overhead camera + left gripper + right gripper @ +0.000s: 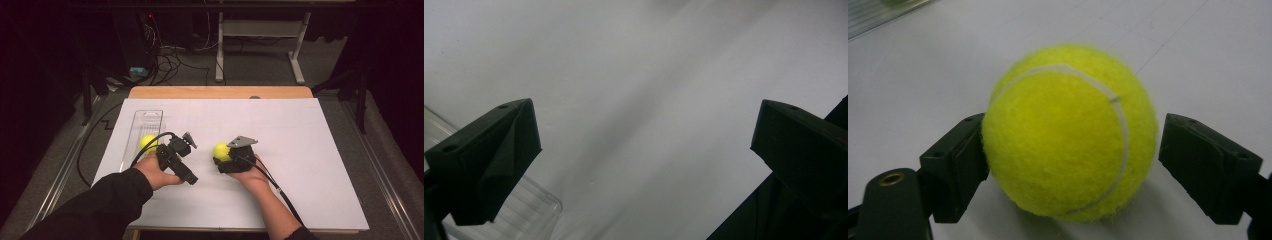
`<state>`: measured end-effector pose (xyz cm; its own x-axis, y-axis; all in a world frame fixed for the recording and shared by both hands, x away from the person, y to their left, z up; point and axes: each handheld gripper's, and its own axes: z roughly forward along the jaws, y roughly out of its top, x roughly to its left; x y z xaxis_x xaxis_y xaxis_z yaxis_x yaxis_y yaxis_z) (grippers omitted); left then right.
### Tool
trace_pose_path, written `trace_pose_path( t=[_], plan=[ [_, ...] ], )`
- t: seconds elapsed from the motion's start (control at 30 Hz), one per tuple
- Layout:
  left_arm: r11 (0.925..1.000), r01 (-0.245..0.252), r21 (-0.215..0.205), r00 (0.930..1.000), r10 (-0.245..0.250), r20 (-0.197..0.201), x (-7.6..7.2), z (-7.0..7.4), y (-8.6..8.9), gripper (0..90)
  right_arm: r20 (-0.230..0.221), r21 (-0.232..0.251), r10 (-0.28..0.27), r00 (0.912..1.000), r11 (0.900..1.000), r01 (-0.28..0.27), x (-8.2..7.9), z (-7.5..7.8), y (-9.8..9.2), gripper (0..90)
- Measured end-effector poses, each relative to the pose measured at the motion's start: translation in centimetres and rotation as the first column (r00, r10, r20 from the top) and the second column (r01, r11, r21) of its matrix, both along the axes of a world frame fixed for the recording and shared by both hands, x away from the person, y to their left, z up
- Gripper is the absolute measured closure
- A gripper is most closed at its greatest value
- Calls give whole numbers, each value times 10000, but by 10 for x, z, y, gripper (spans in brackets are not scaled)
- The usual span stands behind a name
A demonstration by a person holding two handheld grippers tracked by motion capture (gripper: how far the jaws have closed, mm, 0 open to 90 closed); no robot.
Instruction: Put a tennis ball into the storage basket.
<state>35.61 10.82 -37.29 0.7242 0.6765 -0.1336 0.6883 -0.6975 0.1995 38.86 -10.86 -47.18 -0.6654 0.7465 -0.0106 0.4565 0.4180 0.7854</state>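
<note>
Yellow felt fills my right tongs (1070,165): a tennis ball (1068,132) at frame centre on the white bench (300,150), left jaw touching, right just shy. Left tongs (644,160) gape wide, empty, beside the clear tray (145,122) holding a second ball (147,141). Next, I judge: squeeze, then lift.

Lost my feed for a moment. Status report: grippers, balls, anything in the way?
Left gripper open, empty, over white sheet. Right gripper open around tennis ball, gap at one jaw. Second ball in clear tray. Nothing in the way.
</note>
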Motion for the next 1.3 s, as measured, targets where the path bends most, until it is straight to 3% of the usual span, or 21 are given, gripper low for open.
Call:
trace_pose_path(
  t=[0.13, 0.47, 0.6, 0.77, 1.3],
  plan=[
    [10000, 18, -8, 10000, -18, 1, 0, 0, 0, 4, -173, 106, 227, 9996, 9997, -225, -1, 0, 2, 257],
    [10000, 57, 0, 10000, -57, -20, -1, 0, -2, 4, 254, 49, 205, 9995, 9998, -206, -11, 5, 0, 274],
    [10000, 56, 8, 10000, -56, -43, 0, 0, -2, 4, 714, 294, 236, 9972, 9992, -258, -26, 14, -11, 274],
    [10000, 51, 84, 10000, -51, -59, -1, 0, -4, 4, 965, 606, 285, 9949, 9976, -344, -45, 17, -24, 274],
    [10000, 62, 65, 10000, -61, -43, -1, 2, -12, 5, 1346, 872, 276, 9905, 9954, -396, -94, 10, -59, 274]
  ],
)
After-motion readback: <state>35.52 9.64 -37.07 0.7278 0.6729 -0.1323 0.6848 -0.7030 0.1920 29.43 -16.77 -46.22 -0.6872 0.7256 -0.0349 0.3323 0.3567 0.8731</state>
